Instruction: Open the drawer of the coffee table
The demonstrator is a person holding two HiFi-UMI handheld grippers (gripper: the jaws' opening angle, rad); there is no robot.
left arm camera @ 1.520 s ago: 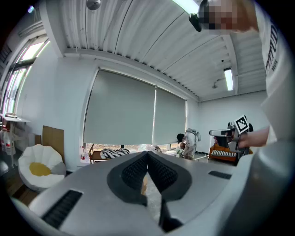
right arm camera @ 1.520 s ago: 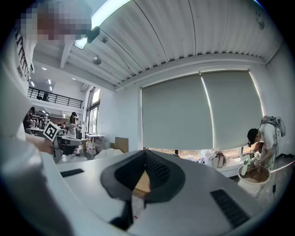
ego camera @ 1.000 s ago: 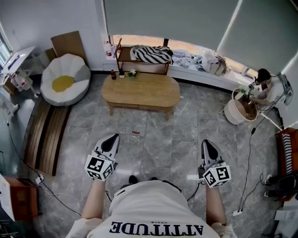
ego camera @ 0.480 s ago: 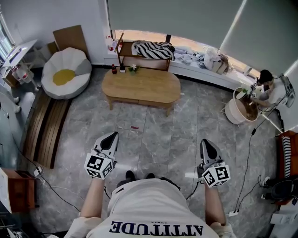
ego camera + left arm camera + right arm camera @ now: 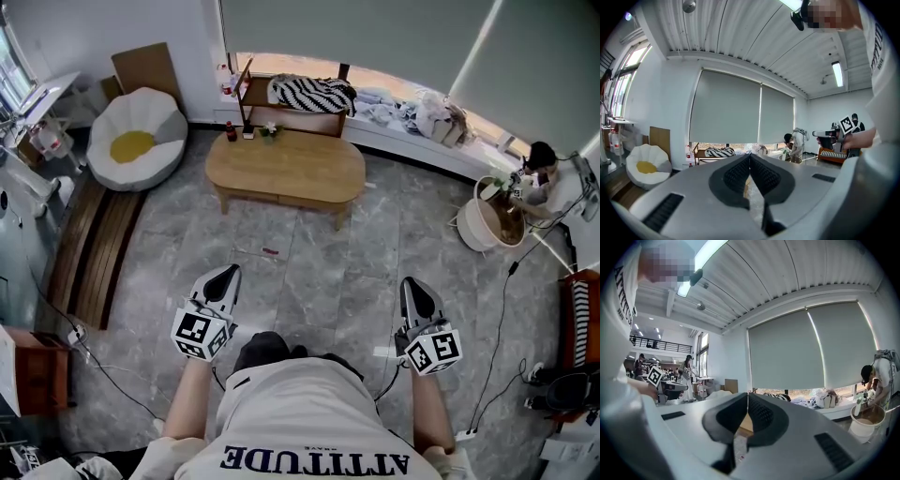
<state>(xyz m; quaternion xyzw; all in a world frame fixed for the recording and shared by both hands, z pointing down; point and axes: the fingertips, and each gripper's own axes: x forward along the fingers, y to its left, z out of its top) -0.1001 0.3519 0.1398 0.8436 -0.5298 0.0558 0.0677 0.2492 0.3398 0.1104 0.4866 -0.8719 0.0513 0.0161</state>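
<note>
Position check, head view. Oval light-wood coffee table [image 5: 286,164] sits in the upper centre of the frame on grey marble-pattern floor tiles [image 5: 319,272], just in front of a low wooden rack [image 5: 281,120] under the window. Its long axis runs left to right across the frame. The near long side faces the person. A pale apron band between the legs there is probably the front of the drawer [image 5: 278,199]. It looks flush, so judged closed. Handle too small to make out.

Left gripper [image 5: 226,273]: lower left of centre, pointing up-frame toward the table. Its own view shows the ribbed pads meeting at the tips with nothing between them: clenched, empty. Right gripper [image 5: 411,284]: lower right, same heading, pads likewise pressed together on nothing.

Key relation: the table lies ahead of both grippers and well apart from them. The left gripper lines up closer to the drawer's middle; the right gripper sits out past the table's right end. Judgement: approach comes first, and whichever gripper takes the drawer must part its jaws before contact. The pull would run down-frame, square to the long axis.

Small red scrap [image 5: 271,251] lies on the floor between the left gripper and the table.
</note>
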